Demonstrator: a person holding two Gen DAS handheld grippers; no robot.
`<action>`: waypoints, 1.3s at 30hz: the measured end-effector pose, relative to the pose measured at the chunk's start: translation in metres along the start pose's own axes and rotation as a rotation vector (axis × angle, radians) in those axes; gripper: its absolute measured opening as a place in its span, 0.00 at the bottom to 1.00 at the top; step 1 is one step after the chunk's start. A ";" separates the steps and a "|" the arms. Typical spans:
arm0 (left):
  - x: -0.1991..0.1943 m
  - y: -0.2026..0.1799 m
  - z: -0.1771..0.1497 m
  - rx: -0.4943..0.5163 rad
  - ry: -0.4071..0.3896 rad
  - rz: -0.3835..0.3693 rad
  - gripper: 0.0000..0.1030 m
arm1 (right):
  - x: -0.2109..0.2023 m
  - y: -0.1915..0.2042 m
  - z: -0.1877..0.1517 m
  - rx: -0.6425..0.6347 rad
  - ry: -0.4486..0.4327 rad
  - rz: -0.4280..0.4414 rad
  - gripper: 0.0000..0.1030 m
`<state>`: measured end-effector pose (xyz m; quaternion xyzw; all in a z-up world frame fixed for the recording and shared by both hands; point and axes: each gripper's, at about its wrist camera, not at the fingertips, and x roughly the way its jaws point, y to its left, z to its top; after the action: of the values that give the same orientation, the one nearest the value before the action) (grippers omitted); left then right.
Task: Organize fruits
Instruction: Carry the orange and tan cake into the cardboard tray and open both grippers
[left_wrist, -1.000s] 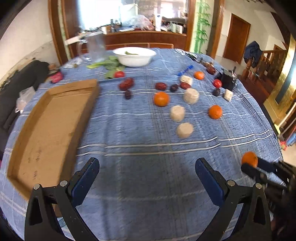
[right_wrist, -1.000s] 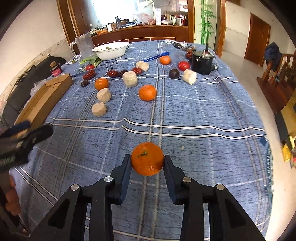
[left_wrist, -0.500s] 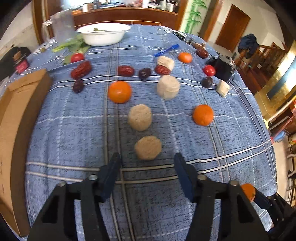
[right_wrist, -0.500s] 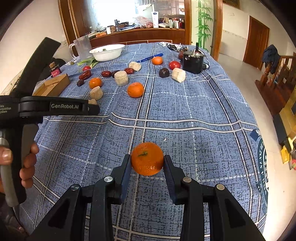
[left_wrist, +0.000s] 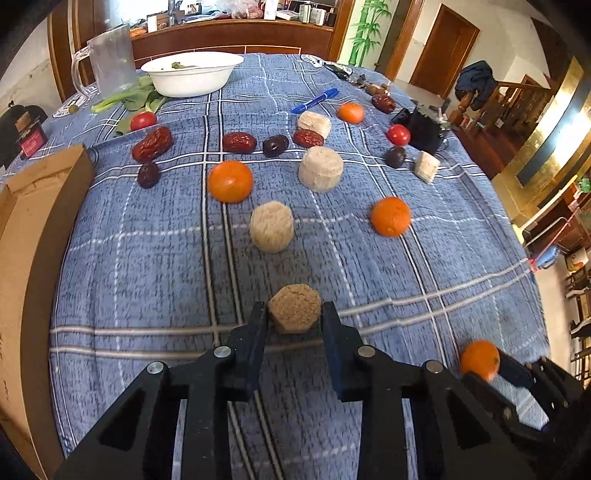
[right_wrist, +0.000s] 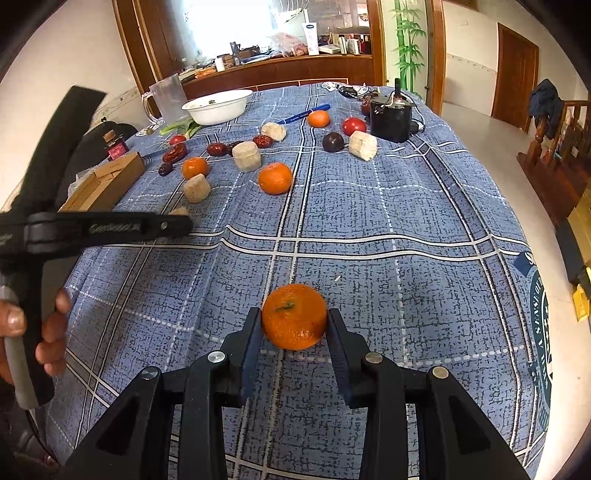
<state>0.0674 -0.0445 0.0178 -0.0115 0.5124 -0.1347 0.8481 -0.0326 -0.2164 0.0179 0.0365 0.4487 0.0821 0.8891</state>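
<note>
Left wrist view: the left gripper (left_wrist: 294, 317), its jaws just closing, pinches a tan hexagonal cake (left_wrist: 294, 308) on the blue plaid-covered bench (left_wrist: 147, 266); beyond it lie round orange tangerines (left_wrist: 230, 181). The right gripper (right_wrist: 293, 326) pinches another tangerine (right_wrist: 293, 316).

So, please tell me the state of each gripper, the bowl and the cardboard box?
left gripper: jaws have just been closing, now gripping the beige cake
right gripper: shut on an orange
bowl: upright, nearly empty
cardboard box: open, empty as far as visible
</note>
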 end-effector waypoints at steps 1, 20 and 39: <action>-0.004 0.001 -0.003 0.002 -0.005 -0.009 0.27 | -0.001 0.001 0.001 -0.002 -0.003 -0.004 0.36; -0.096 0.093 -0.044 -0.089 -0.141 -0.047 0.27 | -0.006 0.107 0.027 -0.110 -0.029 -0.016 0.36; -0.137 0.284 -0.089 -0.376 -0.184 0.170 0.28 | 0.056 0.310 0.077 -0.376 0.032 0.230 0.37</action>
<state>-0.0087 0.2726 0.0497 -0.1386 0.4482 0.0368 0.8824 0.0275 0.0992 0.0622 -0.0805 0.4325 0.2656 0.8579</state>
